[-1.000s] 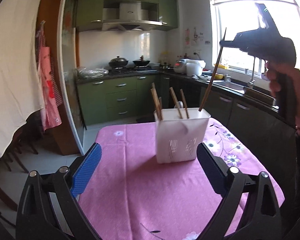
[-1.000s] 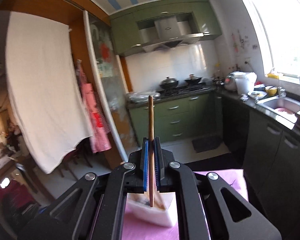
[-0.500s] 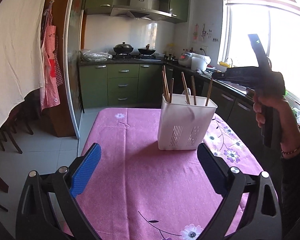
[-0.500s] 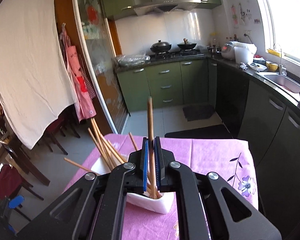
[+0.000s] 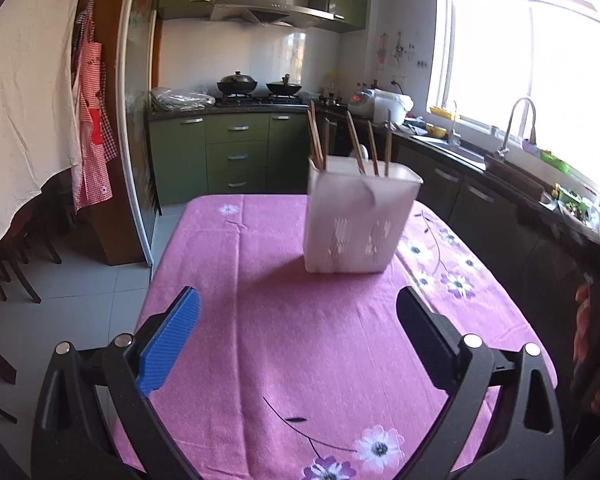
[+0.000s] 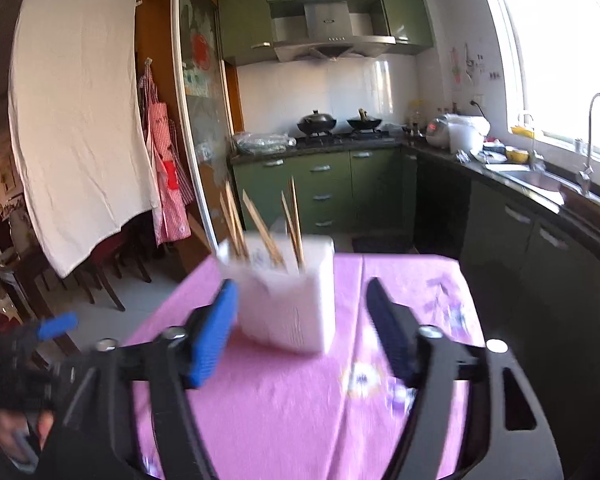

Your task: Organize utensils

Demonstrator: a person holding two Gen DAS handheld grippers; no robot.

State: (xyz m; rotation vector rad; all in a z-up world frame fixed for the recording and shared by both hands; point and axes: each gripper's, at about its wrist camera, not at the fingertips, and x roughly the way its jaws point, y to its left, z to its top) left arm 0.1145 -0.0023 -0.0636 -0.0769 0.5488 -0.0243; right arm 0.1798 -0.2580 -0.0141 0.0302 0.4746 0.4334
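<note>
A white slotted utensil holder (image 5: pixel 360 220) stands on the pink table with several wooden chopsticks (image 5: pixel 354 142) upright in it. My left gripper (image 5: pixel 296 300) is open and empty, short of the holder on its near side. In the right wrist view the holder (image 6: pixel 292 300) and its chopsticks (image 6: pixel 260 224) are blurred, just beyond my right gripper (image 6: pixel 300 286). Its jaws are opening and nothing is between the pads. A hand (image 5: pixel 592 320) shows at the right edge of the left wrist view.
A pink flowered cloth (image 5: pixel 300 360) covers the table. Dark cabinets and a counter with a sink (image 5: pixel 460 152) run close along the right side. Chairs (image 5: pixel 4 272) and a hanging white sheet (image 5: pixel 20 100) are on the left, with tiled floor between.
The right gripper let go of the chopstick, which now stands in the holder. It opened wide, dropped lower and left the left wrist view. The left gripper sank a little.
</note>
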